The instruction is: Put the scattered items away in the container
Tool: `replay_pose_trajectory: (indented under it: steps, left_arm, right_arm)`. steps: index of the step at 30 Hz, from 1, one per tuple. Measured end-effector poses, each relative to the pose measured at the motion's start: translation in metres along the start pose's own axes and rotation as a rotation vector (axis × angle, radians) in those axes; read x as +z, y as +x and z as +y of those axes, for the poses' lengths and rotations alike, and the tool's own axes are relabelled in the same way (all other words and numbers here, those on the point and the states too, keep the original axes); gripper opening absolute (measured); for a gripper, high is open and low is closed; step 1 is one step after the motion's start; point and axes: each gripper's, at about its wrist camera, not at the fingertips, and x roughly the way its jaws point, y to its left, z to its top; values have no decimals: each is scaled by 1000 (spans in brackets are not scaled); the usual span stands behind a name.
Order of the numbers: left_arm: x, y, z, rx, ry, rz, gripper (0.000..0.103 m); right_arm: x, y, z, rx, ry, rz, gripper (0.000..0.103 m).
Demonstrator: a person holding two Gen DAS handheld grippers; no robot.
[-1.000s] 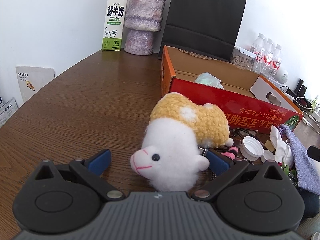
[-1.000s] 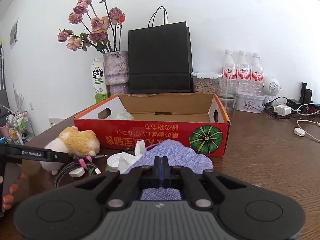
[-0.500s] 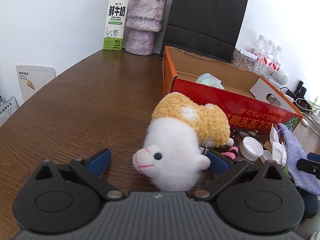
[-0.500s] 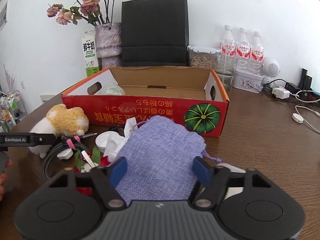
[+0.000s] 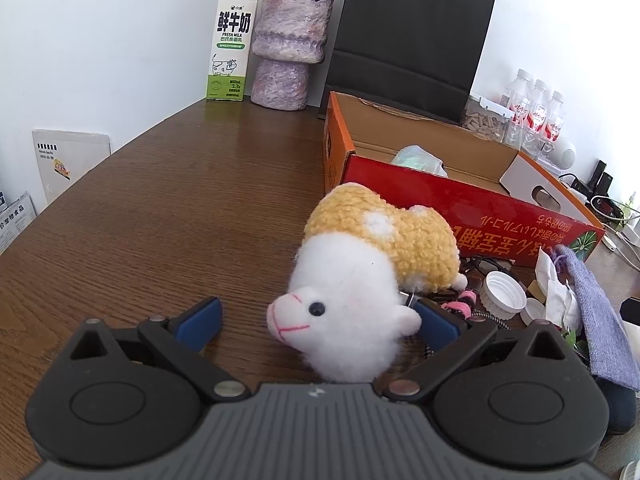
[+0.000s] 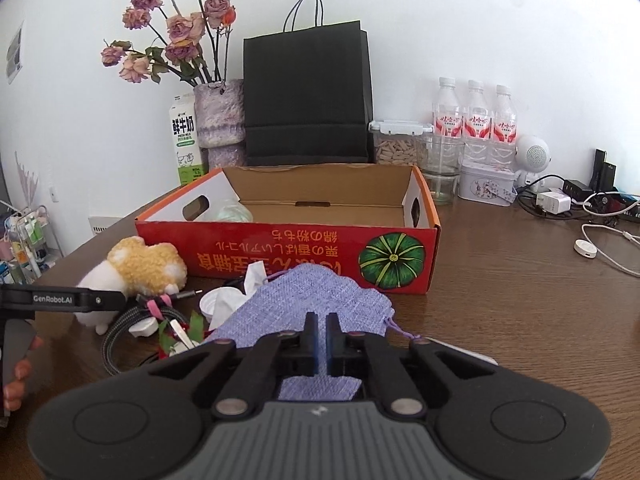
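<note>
Two grippers are working beside the red cardboard box [image 6: 288, 258] on the brown surface [image 5: 160, 216]. The left gripper [image 5: 316, 322] is keeping its blue fingers [image 5: 200, 318] wide around the plush sheep [image 5: 360, 276], which is lying just in front of the box, its long axis running from the white head near the camera back to the yellow woolly body by the box wall, snout pointing left. The right gripper [image 6: 319, 334] is now pinching the lilac cloth pouch [image 6: 304, 300]; half a second ago its fingers were spread wide on either side of it. The pouch is lying before the box's pumpkin picture, its drawstring end toward the right. The milk carton [image 5: 232, 46] is reading "FRESH MILK" and "3.3", and the left gripper's side is showing "GenRobot.AI" in the right wrist view.
</note>
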Motion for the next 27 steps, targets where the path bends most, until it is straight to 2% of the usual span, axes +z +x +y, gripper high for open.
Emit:
replay_pose_trajectory:
  steps: [1,2,3,4,7,11,13,18,23,26,27]
  left_arm:
    - [0,0,0,-1,0,0,103]
    - [0,0,0,-1,-1,0,103]
    - [0,0,0,-1,-1,0,103]
    - [0,0,0,0,0,0,103]
    - [0,0,1,1,3,1,103]
    - [0,0,1,1,3,0,103]
    - [-1,0,1,3,5,1,103]
    - [-1,0,0,5,8,2,103]
    - [1,2,-1,14,14,4,103]
    - [9,8,-2,12,13,19,103]
    - [11,9,-2,21,15,19,103]
  right_arm:
    - [2,3,-1,-7,5,11,49]
    - [3,5,-1,-14,-2,20,64]
    - [5,9,1,-13,-22,29,85]
    - [6,13,2,-14,-33,35,88]
    - [13,31,-1,-11,11,79,88]
    - [30,46,-20,7,221,71,89]
    - [38,54,-23,-13,267,75,90]
    - [46,80,-16,-61,265,157,90]
    - [41,88,-11,-56,235,207,86]
    - [39,85,-13,-53,232,203,62]
    - [39,83,-15,-48,236,199,46]
